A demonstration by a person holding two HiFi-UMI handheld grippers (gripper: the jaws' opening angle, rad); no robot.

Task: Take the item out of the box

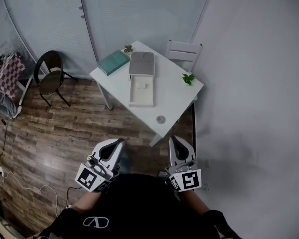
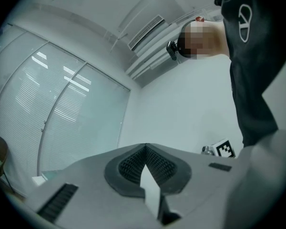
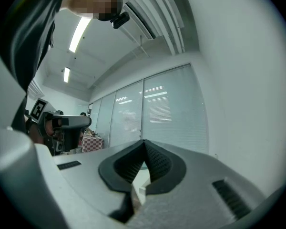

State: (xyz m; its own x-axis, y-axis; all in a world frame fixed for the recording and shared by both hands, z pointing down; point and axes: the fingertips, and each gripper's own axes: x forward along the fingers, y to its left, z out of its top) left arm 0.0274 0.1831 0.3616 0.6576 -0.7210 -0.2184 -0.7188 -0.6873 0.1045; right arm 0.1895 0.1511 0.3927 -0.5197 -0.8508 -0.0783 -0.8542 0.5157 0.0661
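Note:
An open white box (image 1: 141, 94) lies on the white table (image 1: 174, 101) far ahead of me, its grey lid (image 1: 141, 63) folded back behind it. Small pale items (image 1: 142, 85) show inside the box, too small to make out. Both grippers are held low against my dark-clad body, well short of the table. My left gripper (image 1: 117, 142) is shut with nothing in it, its tips meeting in the left gripper view (image 2: 145, 147). My right gripper (image 1: 175, 139) is likewise shut and empty, its jaws closed in the right gripper view (image 3: 144, 142). Both gripper views point up at walls and ceiling.
A teal book (image 1: 112, 62), two small plants (image 1: 127, 48) (image 1: 189, 78) and a small round object (image 1: 161, 119) share the table. A white chair (image 1: 183, 51) stands behind it and a black chair (image 1: 51, 73) to its left. Cables (image 1: 20, 180) lie on the wood floor.

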